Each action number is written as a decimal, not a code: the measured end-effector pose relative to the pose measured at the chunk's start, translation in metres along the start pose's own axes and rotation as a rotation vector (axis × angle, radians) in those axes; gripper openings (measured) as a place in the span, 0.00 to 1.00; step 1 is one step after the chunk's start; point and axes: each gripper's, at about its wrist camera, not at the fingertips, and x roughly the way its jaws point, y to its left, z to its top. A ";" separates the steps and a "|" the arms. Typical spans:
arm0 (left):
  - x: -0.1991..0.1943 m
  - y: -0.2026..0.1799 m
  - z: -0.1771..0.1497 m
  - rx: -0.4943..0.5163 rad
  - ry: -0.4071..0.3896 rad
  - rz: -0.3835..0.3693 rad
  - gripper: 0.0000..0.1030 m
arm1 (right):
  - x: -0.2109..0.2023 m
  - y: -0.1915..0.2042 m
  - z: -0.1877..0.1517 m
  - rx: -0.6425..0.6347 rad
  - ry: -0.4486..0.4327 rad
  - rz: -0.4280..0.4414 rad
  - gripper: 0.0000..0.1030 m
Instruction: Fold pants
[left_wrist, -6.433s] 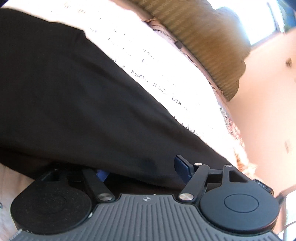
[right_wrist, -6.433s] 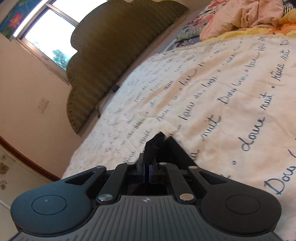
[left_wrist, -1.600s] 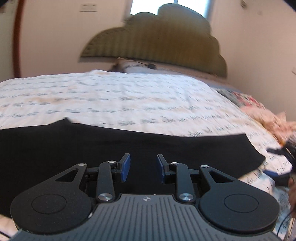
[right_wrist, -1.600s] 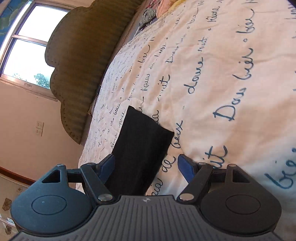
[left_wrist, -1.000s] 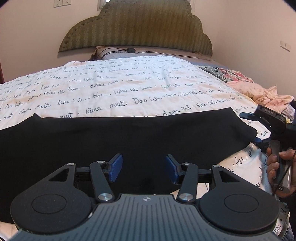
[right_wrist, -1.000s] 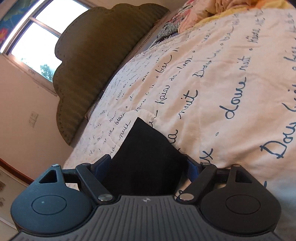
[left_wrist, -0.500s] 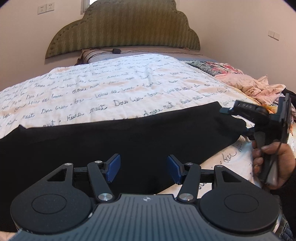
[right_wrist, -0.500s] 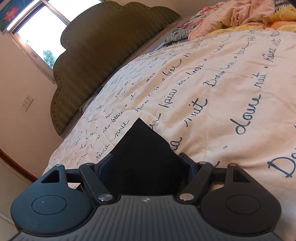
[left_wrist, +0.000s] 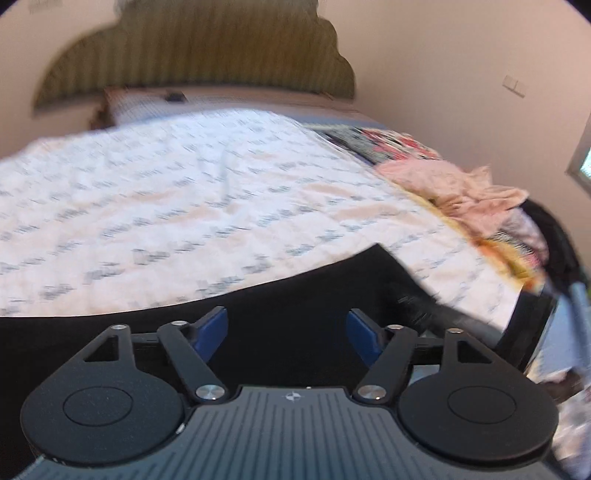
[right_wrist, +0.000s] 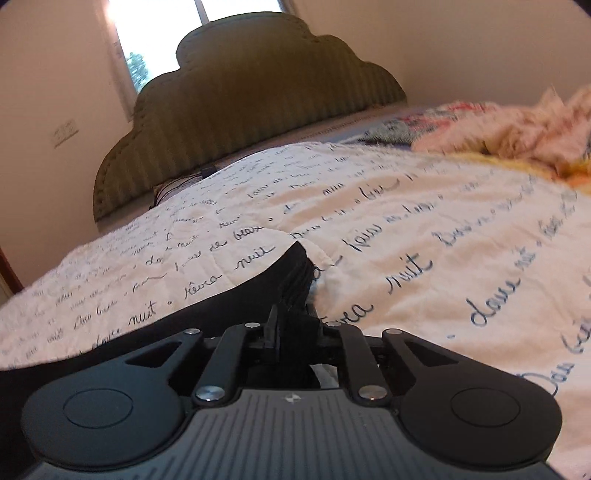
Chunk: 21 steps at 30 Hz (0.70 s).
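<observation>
Black pants (left_wrist: 280, 299) lie spread across a white quilt with blue script (left_wrist: 192, 206). My left gripper (left_wrist: 287, 328) is open, its blue pads (left_wrist: 212, 326) hovering over the black fabric. My right gripper (right_wrist: 293, 332) is shut on the end edge of the pants (right_wrist: 236, 299), where the fabric bunches into folds between the fingers. The right gripper also shows blurred at the right edge of the left wrist view (left_wrist: 535, 325).
An olive scalloped headboard (right_wrist: 258, 96) stands at the far end of the bed. A heap of pink and patterned clothes (left_wrist: 461, 188) lies on the right side of the bed. A window (right_wrist: 166, 44) sits behind the headboard.
My right gripper has closed on the pants' end edge. The left gripper has swung right and opened a little wider; its view is motion-blurred.
</observation>
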 end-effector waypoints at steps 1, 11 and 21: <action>0.011 -0.004 0.012 -0.010 0.030 -0.043 0.72 | -0.002 0.010 -0.001 -0.066 -0.009 -0.010 0.10; 0.159 -0.063 0.055 0.016 0.346 -0.162 0.57 | -0.019 0.057 -0.017 -0.385 -0.078 -0.029 0.10; 0.176 -0.045 0.035 0.007 0.323 -0.075 0.09 | -0.015 0.062 -0.023 -0.411 -0.028 -0.070 0.26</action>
